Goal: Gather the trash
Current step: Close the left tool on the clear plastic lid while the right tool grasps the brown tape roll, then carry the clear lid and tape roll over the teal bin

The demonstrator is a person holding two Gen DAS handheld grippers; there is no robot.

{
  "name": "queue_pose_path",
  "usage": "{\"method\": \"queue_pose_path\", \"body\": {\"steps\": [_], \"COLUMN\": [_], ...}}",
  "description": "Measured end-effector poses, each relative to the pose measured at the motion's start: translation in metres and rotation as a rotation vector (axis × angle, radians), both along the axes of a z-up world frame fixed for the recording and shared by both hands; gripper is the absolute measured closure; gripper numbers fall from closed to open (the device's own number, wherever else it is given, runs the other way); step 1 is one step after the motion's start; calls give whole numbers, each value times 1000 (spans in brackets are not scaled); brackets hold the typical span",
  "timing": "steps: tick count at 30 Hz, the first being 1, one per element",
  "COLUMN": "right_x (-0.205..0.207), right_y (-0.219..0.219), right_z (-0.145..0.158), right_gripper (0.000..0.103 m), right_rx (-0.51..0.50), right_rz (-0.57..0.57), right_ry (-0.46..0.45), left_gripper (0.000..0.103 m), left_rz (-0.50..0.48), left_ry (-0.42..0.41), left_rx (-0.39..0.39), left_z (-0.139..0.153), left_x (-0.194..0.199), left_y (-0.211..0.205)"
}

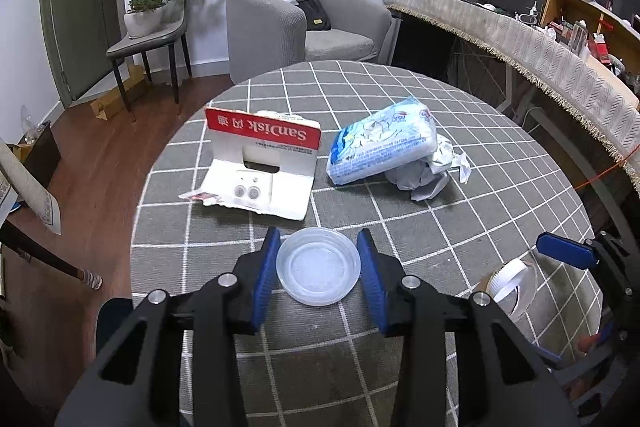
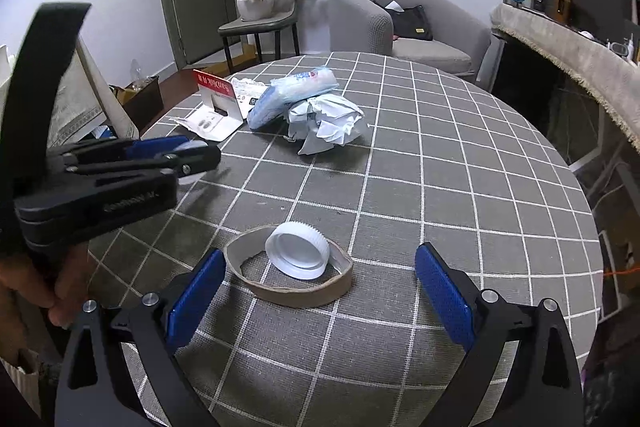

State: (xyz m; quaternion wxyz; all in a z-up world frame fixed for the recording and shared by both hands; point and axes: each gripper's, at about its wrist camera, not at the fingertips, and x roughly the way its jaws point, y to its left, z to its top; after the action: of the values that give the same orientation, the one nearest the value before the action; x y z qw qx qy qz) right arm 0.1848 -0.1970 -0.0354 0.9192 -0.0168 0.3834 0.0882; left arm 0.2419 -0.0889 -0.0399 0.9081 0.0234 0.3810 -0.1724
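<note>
Blue pads of the left gripper (image 1: 318, 267) pinch a clear round plastic lid (image 1: 318, 266) against the grey checked tablecloth (image 1: 460, 131). Beyond lies torn white card packaging (image 1: 260, 163) reading "SanDisk". The right gripper (image 2: 320, 291) gapes wide, empty, around a ribbed white cap (image 2: 298, 255) inside a brown cardboard ring (image 2: 288, 297).
</note>
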Motion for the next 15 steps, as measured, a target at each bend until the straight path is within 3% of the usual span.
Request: {"method": "queue_pose_path", "body": {"steps": [2, 7, 15], "right_x": [1, 4, 8], "right_y": [3, 6, 8], "right_z": [-3, -2, 4], "right_gripper": [7, 39, 44], "right_rx": [-15, -24, -6], "right_rz": [1, 21, 28], "right_ry": [13, 32, 29], "left_gripper": [61, 61, 61], "left_rz": [3, 6, 2], "left_ry": [-3, -10, -21], "left_rx": [-5, -16, -14], "left_z": [2, 7, 12], "left_x": [-1, -3, -7], "left_y": [3, 8, 16]}}
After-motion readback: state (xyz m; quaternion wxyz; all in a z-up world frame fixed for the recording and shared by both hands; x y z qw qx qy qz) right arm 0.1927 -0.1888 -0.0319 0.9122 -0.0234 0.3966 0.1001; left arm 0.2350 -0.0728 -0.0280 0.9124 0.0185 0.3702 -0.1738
